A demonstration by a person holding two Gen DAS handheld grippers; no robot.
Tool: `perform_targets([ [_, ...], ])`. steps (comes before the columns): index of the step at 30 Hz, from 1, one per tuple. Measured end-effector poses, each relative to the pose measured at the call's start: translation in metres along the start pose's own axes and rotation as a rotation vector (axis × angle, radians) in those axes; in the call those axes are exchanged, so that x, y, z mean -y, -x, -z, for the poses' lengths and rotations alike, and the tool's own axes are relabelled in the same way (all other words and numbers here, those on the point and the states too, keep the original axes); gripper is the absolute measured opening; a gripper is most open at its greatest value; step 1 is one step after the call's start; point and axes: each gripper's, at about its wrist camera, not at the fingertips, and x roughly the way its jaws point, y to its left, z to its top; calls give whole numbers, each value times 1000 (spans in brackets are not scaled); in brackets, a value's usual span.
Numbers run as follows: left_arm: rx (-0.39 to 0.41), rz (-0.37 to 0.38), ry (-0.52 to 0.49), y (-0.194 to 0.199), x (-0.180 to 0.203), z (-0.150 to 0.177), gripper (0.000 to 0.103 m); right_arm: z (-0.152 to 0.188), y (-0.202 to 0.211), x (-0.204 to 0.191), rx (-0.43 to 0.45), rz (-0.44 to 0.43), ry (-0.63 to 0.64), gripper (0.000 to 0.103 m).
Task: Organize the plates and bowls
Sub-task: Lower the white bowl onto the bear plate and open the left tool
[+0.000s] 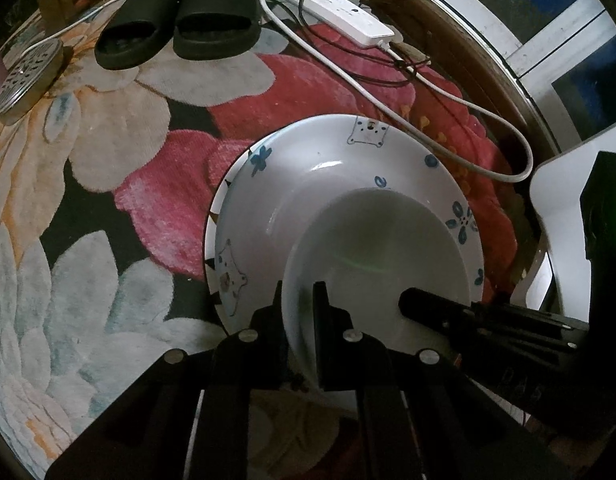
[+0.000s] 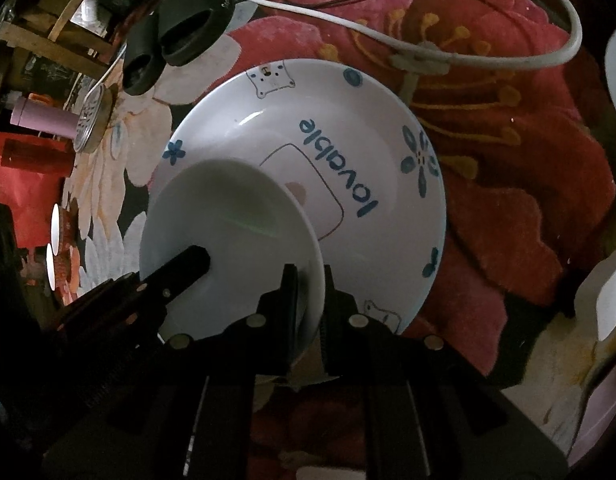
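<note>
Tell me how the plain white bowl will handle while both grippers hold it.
The white bowl looks glazed and glossy, so probably slippery and rigid. Left gripper and right gripper pinch only its thin rim; it may tilt. Likely chips against the patterned plate below.

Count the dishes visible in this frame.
3: a plain white bowl gripped by both tongs, the patterned plate below it, and another plate's rim peeking out underneath. More may be hidden.

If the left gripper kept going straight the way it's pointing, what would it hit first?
The left gripper already pinches the plain white bowl by its rim; pushed straight on, it would probably drive that bowl into the decorated plate beneath.
</note>
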Motion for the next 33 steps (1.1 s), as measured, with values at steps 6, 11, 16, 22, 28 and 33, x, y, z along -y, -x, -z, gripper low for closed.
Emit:
perform_targets([
  [6,-9,25,18,2,-5,0,14,-1,1,-2,1,-5,1,13],
  [11,28,48,4,16,-1,-3,38,-2,6,-5,17,7,8,13],
  [16,83,66,-2,37,1,-6,66,-5,17,-8,52,27,24,13],
  [22,123,61,27,57,-15,-5,85,-9,32,-17,115,47,47,41],
  [28,163,-7,85,76,-48,4,100,-12,40,-36,177,68,100,87],
  [33,167,-65,131,84,-77,13,101,-13,41,-55,209,123,159,100],
])
